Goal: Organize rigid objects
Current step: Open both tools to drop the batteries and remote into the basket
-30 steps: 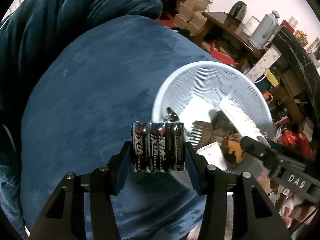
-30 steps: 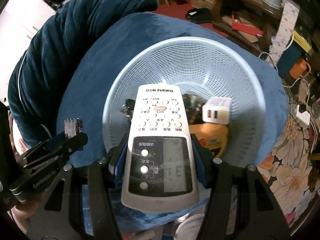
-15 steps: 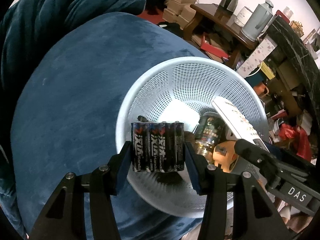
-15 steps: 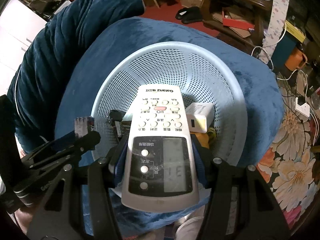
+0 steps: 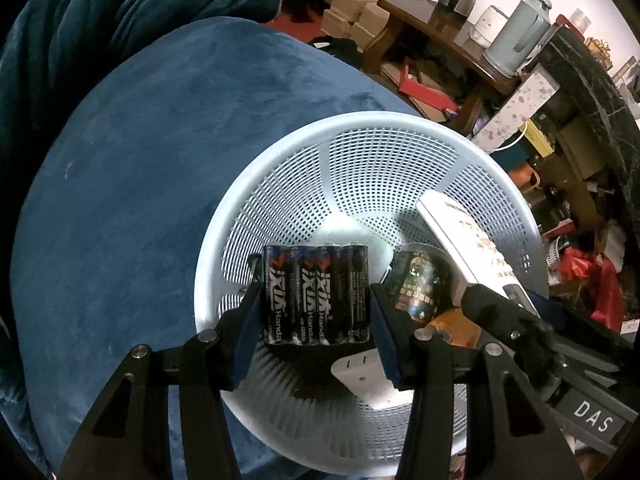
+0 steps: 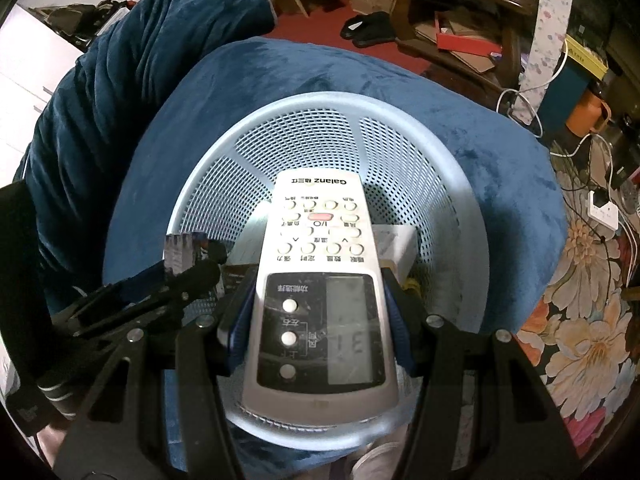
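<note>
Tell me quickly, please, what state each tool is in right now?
Left tool: closed on the battery pack.
Right tool: closed on the remote control.

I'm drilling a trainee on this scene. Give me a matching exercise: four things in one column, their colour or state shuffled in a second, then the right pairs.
Things:
1. battery pack
2. remote control
3. basket
4. cushion

Colour or state:
A. pale blue, perforated, with items lying inside
B. held between the right gripper fingers
C. dark blue velvet, under the basket
D. held between the left gripper fingers

Pairs: 1-D, 2-B, 3-A, 4-C
</note>
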`<state>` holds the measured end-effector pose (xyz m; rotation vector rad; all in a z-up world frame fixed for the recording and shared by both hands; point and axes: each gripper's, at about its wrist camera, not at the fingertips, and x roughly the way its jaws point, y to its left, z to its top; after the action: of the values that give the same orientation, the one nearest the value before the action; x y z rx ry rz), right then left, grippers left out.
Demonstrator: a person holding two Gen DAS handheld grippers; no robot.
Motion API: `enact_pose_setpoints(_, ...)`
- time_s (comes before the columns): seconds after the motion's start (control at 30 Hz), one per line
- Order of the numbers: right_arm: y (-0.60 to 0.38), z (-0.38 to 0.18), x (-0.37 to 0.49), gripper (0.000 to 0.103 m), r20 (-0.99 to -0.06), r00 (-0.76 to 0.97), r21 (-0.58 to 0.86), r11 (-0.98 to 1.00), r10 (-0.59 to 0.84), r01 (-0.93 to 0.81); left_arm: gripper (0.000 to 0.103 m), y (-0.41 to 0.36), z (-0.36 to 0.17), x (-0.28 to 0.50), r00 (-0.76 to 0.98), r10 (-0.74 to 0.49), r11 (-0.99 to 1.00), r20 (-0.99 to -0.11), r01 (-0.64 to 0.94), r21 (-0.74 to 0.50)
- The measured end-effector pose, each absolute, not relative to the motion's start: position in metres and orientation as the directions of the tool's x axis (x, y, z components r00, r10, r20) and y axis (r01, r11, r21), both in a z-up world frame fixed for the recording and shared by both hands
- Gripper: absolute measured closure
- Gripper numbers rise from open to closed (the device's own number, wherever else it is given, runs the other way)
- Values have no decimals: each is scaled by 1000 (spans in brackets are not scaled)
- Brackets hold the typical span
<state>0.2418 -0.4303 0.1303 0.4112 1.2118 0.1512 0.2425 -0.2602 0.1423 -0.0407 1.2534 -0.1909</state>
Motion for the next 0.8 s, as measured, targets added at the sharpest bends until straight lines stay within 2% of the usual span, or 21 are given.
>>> enact_pose_setpoints(0.73, -433, 120, 248, 45, -890, 317, 385, 913, 327, 138, 50, -265, 134, 251, 289, -164, 984, -943, 120, -135)
enact_pose_setpoints(0.8, -433, 120, 249, 45, -890, 315, 388, 910, 331, 142, 46, -264, 137, 250, 299, -163, 984, -940, 119, -133)
